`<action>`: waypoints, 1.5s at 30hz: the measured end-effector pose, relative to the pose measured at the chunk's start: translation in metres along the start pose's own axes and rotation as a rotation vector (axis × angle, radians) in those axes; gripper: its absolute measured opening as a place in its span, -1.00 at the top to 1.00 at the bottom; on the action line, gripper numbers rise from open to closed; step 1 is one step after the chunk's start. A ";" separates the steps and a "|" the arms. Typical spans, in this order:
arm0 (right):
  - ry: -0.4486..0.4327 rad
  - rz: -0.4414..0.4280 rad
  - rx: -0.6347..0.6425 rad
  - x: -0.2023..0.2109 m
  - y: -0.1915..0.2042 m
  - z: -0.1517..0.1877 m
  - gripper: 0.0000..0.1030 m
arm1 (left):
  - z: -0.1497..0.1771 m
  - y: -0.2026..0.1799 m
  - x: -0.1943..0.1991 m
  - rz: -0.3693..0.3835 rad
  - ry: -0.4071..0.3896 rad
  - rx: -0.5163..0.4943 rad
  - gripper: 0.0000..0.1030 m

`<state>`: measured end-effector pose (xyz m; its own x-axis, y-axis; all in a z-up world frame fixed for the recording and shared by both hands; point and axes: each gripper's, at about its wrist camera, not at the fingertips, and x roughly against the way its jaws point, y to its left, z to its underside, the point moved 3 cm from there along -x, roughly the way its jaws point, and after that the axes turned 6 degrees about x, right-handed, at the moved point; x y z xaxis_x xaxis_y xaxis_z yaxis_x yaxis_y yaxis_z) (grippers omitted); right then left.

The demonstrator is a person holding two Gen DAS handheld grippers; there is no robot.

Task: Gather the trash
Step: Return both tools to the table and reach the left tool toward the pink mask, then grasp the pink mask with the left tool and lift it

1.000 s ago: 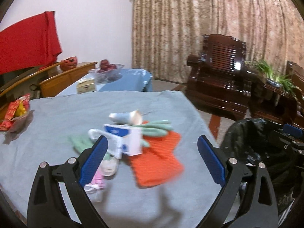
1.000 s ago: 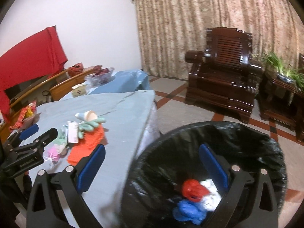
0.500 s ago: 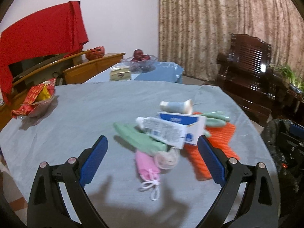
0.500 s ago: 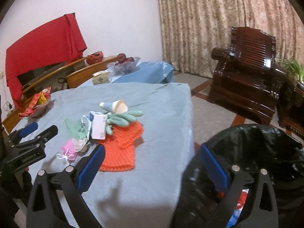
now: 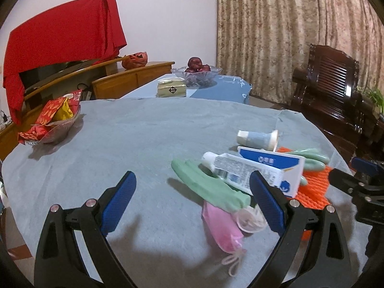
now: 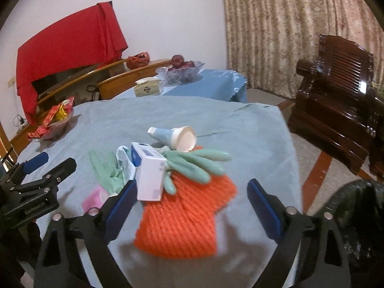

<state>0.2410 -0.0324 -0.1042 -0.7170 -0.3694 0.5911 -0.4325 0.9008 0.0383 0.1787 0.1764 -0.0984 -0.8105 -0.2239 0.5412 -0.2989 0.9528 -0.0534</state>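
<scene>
A grey cloth covers the round table point(image 6: 240, 129), and the trash lies in one heap toward its near right side: an orange net point(image 6: 184, 218) at the bottom, a green glove point(image 6: 196, 162) across the net's far end, a white and blue box point(image 6: 150, 171) at the glove's left, and a paper cup point(image 6: 177, 136) on its side just behind the glove. Left of the box lie another glove point(image 5: 206, 184) and a pink mask point(image 5: 222, 225). The right gripper point(image 6: 189, 202) hangs over the net, its jaws wide though they have just been closing a little, with nothing pressed between them. The left gripper point(image 5: 192, 199) stands wide and empty, the mask just inside its right finger. A good next move, I judge, is to lower the right gripper onto the net's near edge and pinch only that, so the box does not tumble. The black bin bag point(image 6: 360, 216) waits right of the net, off the table. Behind the table stand a fruit bowl point(image 6: 180, 72), a dark armchair point(image 6: 336, 96) and curtains point(image 6: 276, 31).
</scene>
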 end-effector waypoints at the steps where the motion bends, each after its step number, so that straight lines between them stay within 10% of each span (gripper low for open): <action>1: 0.004 -0.006 0.003 -0.004 0.002 -0.001 -0.59 | -0.001 0.002 -0.003 -0.002 0.002 0.000 -0.80; 19: 0.074 -0.018 -0.006 -0.014 0.002 0.027 -0.42 | 0.055 -0.011 -0.022 0.056 0.162 -0.023 -0.54; 30: 0.074 -0.027 -0.013 -0.012 0.001 0.030 -0.42 | 0.064 -0.006 -0.038 0.147 0.258 0.022 0.87; 45: 0.060 -0.077 0.030 -0.009 0.035 0.024 -0.42 | 0.038 0.025 0.007 0.069 0.122 0.051 0.93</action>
<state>0.2194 -0.0033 -0.1272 -0.6471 -0.4226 0.6345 -0.5025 0.8624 0.0618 0.1467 0.1911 -0.1280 -0.7638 -0.1291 0.6324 -0.2728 0.9526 -0.1349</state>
